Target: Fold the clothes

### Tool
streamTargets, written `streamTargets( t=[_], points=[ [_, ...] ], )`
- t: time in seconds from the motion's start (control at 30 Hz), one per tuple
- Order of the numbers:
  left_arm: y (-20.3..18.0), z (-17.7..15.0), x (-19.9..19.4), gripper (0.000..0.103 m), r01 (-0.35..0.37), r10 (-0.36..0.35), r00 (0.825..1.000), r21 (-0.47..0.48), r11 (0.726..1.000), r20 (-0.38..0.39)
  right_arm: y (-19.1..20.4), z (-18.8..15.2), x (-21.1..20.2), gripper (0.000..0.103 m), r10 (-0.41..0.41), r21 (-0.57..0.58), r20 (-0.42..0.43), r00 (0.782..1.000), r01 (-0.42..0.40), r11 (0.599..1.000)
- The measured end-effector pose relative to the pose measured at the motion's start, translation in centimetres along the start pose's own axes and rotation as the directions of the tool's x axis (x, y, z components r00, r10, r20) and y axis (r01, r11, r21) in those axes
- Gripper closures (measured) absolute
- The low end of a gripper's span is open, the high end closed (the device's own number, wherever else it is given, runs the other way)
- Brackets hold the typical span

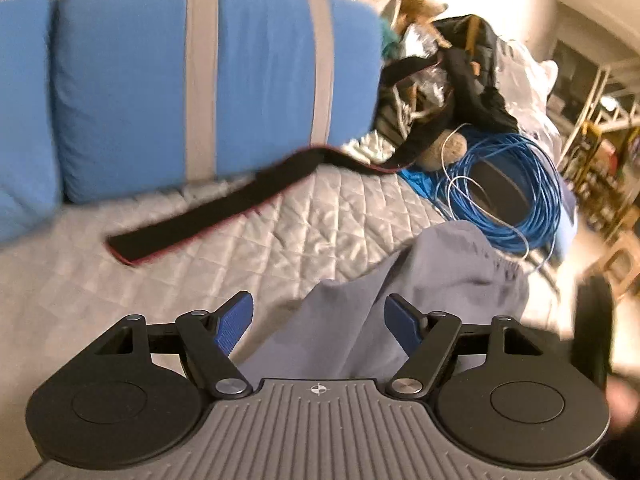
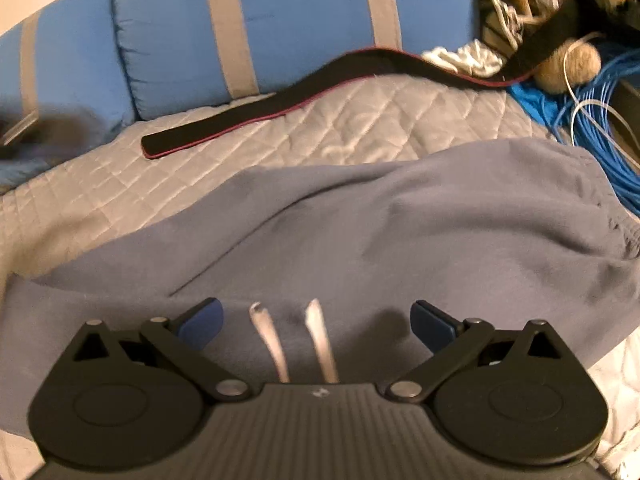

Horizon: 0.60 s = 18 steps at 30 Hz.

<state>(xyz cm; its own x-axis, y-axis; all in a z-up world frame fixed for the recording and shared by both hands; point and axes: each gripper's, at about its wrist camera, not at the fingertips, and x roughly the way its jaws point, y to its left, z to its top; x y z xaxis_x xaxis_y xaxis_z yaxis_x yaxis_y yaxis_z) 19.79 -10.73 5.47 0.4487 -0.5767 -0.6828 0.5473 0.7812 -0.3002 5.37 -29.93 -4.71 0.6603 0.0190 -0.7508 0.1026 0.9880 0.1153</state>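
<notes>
A grey sweatshirt-like garment [image 2: 360, 240] lies spread on the quilted bedcover [image 2: 360, 120], in front of the blue cushion [image 2: 300, 12] with pale grey stripes that leans at the back of the bed. Two white drawstrings [image 2: 276, 344] lie on the cloth at the garment's near edge, on the side away from the cushion.

The right gripper [image 2: 316, 320] hovers over that near edge with its jaws spread wide; the drawstrings run between the blue pads [image 2: 202, 320], but the pads touch neither them nor the cloth. The left gripper [image 1: 318, 320] also stands open, its jaws apart with nothing pinched; a raised fold of the grey garment [image 1: 400, 300] shows in the gap beyond its pads [image 1: 236, 324], and whether it touches them is hard to say through the blur.

A long black strap with a red edge [image 2: 248, 120] lies on the bedcover just in front of the cushion, between it and the garment, and runs toward the clutter to the cushion's right. There, a coil of blue cable [image 1: 516, 196] sits beside a thin white wire [image 1: 460, 184], with a dark bag [image 1: 472, 80] and crumpled plastic behind it. A blurred dark shape shows at the left edge of the right wrist view, below the cushion; I cannot tell what it is.
</notes>
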Motion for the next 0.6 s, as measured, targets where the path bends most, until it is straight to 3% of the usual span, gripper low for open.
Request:
streamTargets(
  t=[0.13, 0.23, 0.27, 0.33, 0.37, 0.4, 0.5, 0.6],
  points=[
    [1.8, 1.1, 5.7, 0.033, 0.075, -0.080, 0.992, -0.052, 0.996, -0.099, 1.0, -1.3, 1.1, 0.000, -0.004, -0.088, 0.014, 1.000, 0.005, 0.996],
    [2.9, 1.3, 9.1, 0.034, 0.144, -0.160, 0.974, -0.110, 0.983, -0.159, 0.7, -1.3, 1.4, 0.000, 0.018, -0.093, 0.014, 1.000, -0.016, 0.996],
    [3.2, 1.3, 10.1, 0.040, 0.165, -0.187, 0.966, -0.133, 0.977, -0.177, 0.7, -1.3, 1.4, 0.000, 0.021, -0.099, 0.017, 1.000, -0.019, 0.995],
    [3.2, 1.2, 11.5, 0.064, 0.195, -0.227, 0.950, -0.160, 0.968, -0.214, 0.6, -1.4, 1.5, 0.000, 0.026, -0.102, 0.019, 0.999, -0.024, 0.995],
    [2.8, 1.1, 11.9, 0.087, 0.202, -0.234, 0.944, -0.156, 0.967, -0.233, 0.6, -1.4, 1.5, 0.000, 0.028, -0.102, 0.019, 0.999, -0.026, 0.994],
    [2.5, 1.0, 12.3, 0.094, 0.209, -0.242, 0.937, -0.152, 0.966, -0.251, 0.6, -1.4, 1.5, 0.000, 0.028, -0.104, 0.019, 0.999, -0.026, 0.994],
    [-0.2, 0.4, 11.1, 0.098, 0.212, -0.214, 0.947, -0.033, 0.977, -0.240, 0.4, -1.4, 1.5, 0.000, 0.031, -0.105, 0.020, 0.999, -0.029, 0.994],
    [-3.2, -0.8, 9.1, 0.098, 0.227, -0.202, 0.951, 0.086, 0.970, -0.234, 0.5, -1.5, 1.4, 0.000, 0.030, -0.112, 0.024, 0.999, -0.027, 0.993]
  ],
)
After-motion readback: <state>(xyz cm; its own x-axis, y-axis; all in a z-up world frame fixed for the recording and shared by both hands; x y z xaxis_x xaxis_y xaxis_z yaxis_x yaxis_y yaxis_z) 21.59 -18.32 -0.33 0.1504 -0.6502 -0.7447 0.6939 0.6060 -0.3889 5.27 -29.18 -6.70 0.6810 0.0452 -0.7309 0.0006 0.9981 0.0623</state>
